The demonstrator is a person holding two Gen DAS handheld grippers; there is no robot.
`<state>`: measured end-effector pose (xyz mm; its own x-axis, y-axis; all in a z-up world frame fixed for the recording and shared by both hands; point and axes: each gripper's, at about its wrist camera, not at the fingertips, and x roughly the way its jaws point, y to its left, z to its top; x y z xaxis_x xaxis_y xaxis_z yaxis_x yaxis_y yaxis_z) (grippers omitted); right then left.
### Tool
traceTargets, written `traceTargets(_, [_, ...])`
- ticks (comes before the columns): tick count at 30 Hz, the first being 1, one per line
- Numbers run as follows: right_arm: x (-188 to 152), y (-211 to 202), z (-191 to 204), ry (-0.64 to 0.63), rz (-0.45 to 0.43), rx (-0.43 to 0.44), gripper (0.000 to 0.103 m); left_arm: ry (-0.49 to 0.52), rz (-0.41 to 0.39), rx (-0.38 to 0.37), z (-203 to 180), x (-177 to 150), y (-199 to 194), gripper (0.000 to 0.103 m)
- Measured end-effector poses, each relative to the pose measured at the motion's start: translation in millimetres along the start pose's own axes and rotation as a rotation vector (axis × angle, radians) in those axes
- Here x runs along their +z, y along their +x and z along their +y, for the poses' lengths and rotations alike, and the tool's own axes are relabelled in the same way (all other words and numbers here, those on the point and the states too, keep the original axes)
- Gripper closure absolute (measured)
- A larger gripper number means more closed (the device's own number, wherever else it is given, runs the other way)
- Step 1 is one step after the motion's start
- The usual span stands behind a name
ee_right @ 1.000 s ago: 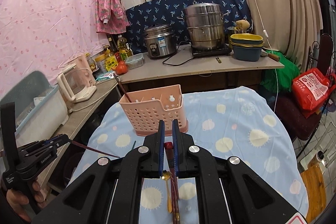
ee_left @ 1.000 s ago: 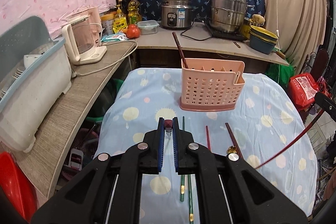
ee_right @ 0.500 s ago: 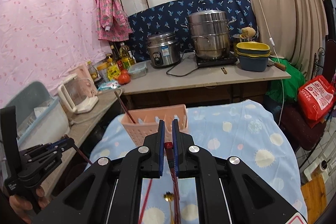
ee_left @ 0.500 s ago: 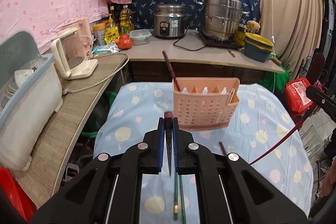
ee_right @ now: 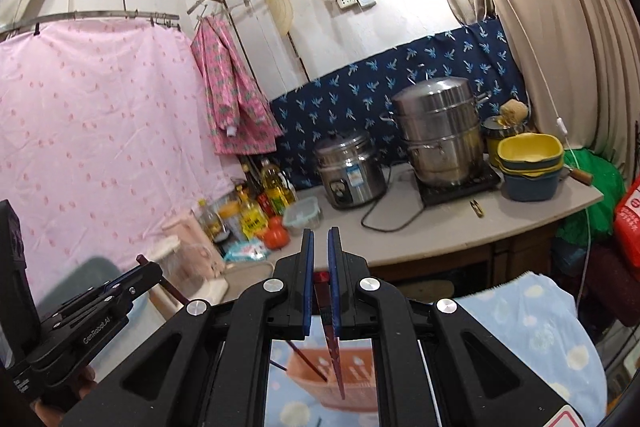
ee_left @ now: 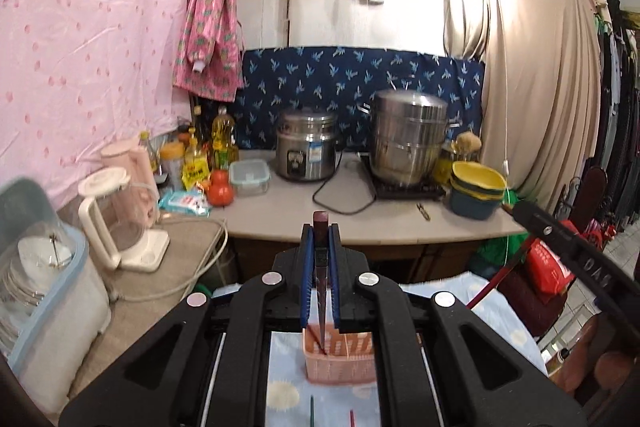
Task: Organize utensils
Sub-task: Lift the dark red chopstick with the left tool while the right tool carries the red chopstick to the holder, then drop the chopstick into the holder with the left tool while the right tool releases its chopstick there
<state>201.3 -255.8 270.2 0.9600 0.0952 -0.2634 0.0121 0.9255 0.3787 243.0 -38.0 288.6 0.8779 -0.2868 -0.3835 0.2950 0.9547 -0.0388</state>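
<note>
— Where are the chopsticks?

— One in each gripper. The left gripper (ee_left: 320, 267) has its fingers pinching a dark chopstick (ee_left: 321, 291); the right gripper (ee_right: 319, 279) pinches a red chopstick (ee_right: 334, 351). Both hang above the pink basket (ee_left: 340, 363).

— Tricky to hold?

— Probably light, stiff and slick; gripped near the thick end. The basket sits mid-surface on a spotted blue cloth (ee_right: 532, 331), with a crowded kitchen counter (ee_left: 320, 215) beyond.
</note>
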Motion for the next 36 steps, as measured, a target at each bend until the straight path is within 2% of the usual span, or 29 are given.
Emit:
traceTargets(3, [0.5, 25.7, 2.6, -0.006, -0.007, -0.005, 0.096, 0.002, 0.000, -0.008, -2.3, 5.5, 16.9, 0.096])
traceTargets(6, [-17.6, 54.1, -7.8, 0.012, 0.030, -0.013, 0.096, -0.003, 0.047, -0.011, -3.2, -6.6, 41.8, 0.096])
traceTargets(10, [-52.9, 87.4, -26.3, 0.005, 0.118, -0.050, 0.096, 0.017, 0.124, 0.018, -2.7, -40.7, 76.8, 0.096])
traceTargets(14, [-87.4, 101.5, -50.1, 0.025, 0.195, -0.083, 0.096, 0.032, 0.198, 0.053, 0.4, -74.8, 104.5, 0.096])
traceTargets(17, [-103.2, 100.1, -59.9, 0.029, 0.210, -0.103, 0.091, 0.027, 0.231, 0.073, 2.1, -96.5, 116.4, 0.091])
traceTargets(19, [-109.1, 93.8, -64.7, 0.035, 0.204, -0.125, 0.078, 0.030, 0.233, 0.095, 2.1, -105.8, 119.1, 0.083])
traceTargets(20, [-111.0, 89.7, -67.8, 0.040, 0.196, -0.130, 0.068, 0.034, 0.233, 0.108, 1.5, -109.3, 119.2, 0.070])
traceTargets(21, [-112.5, 85.4, -70.0, 0.046, 0.190, -0.137, 0.064, 0.035, 0.235, 0.123, 1.1, -112.3, 118.9, 0.057])
traceTargets(22, [-113.6, 83.5, -71.1, 0.048, 0.188, -0.139, 0.063, 0.032, 0.232, 0.138, 1.6, -114.5, 117.8, 0.053])
traceTargets(24, [-116.8, 75.3, -72.9, 0.047, 0.184, -0.142, 0.059, 0.033, 0.234, 0.144, 1.9, -117.9, 115.6, 0.051])
traceTargets(36, [-143.6, 28.3, -61.2, 0.007, 0.218, -0.124, 0.059, 0.038, 0.251, 0.151, -2.8, -138.3, 83.9, 0.051])
